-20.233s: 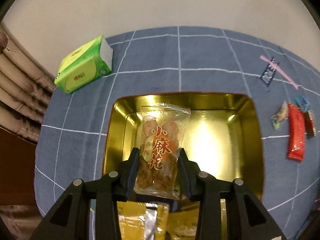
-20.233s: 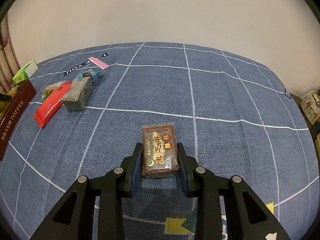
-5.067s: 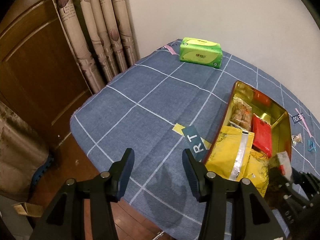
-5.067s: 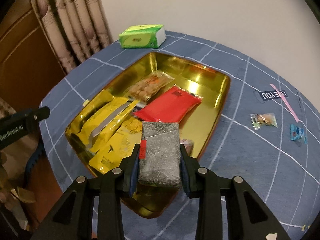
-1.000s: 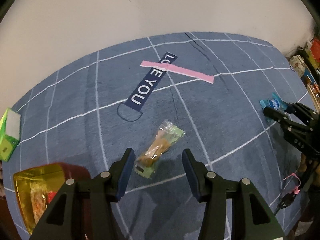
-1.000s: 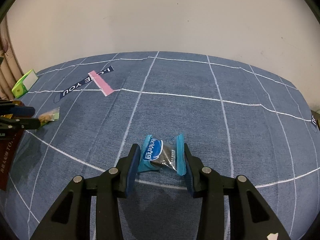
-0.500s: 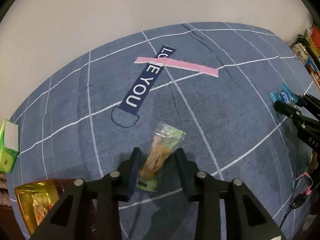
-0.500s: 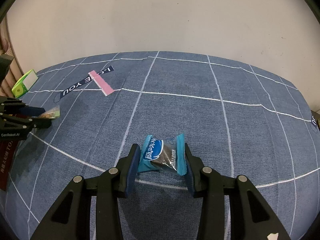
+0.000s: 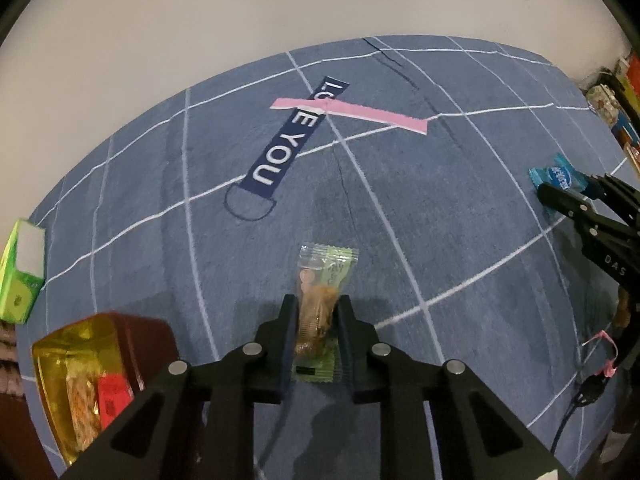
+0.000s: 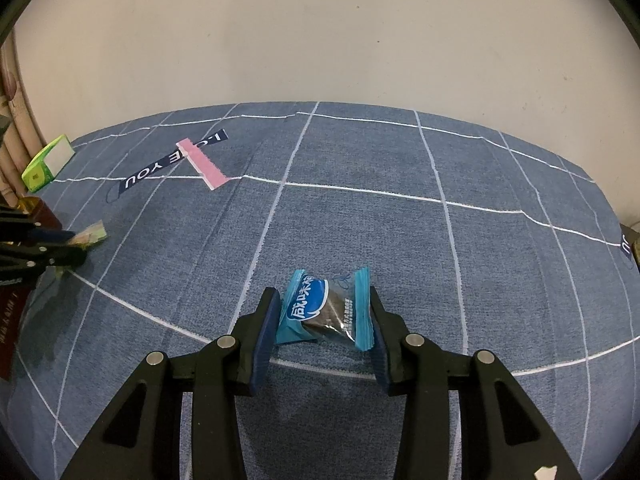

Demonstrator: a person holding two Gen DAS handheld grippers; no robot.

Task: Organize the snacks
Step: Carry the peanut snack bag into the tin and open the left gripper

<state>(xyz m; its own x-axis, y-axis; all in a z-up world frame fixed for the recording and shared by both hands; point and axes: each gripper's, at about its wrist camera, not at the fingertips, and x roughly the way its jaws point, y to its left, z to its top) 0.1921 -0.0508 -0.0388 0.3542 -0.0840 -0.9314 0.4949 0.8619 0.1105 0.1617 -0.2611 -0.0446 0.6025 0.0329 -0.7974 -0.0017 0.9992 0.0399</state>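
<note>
Blue checked cloth [image 10: 400, 240] covers the table. Left gripper [image 9: 316, 312] squeezes the clear-and-green cookie packet [image 9: 322, 292]; right gripper [image 10: 322, 312] seems to pinch the blue candy wrapper [image 10: 324, 308]. Lift both gently, then carry them to the gold tin box [image 9: 52, 356].

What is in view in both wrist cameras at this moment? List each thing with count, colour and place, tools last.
green-and-clear snack packet: 1, green ends, brown snack inside, on the cloth between the left tool's fingers
blue candy: 1, blue wrapper, dark centre, on the cloth between the right tool's fingers
snack tin: 1, gold inside, dark red outside, left edge of the left view, snacks inside
tissue pack: 1, green and white, far left on the cloth
tablecloth: 1, blue with white grid lines, covers the table
LOVE YOU label: 1, navy with white letters, crossed by a pink strip
left tool: 1, black, pinching the packet
right tool: 1, black, fingers either side of the candy, touching its ends
</note>
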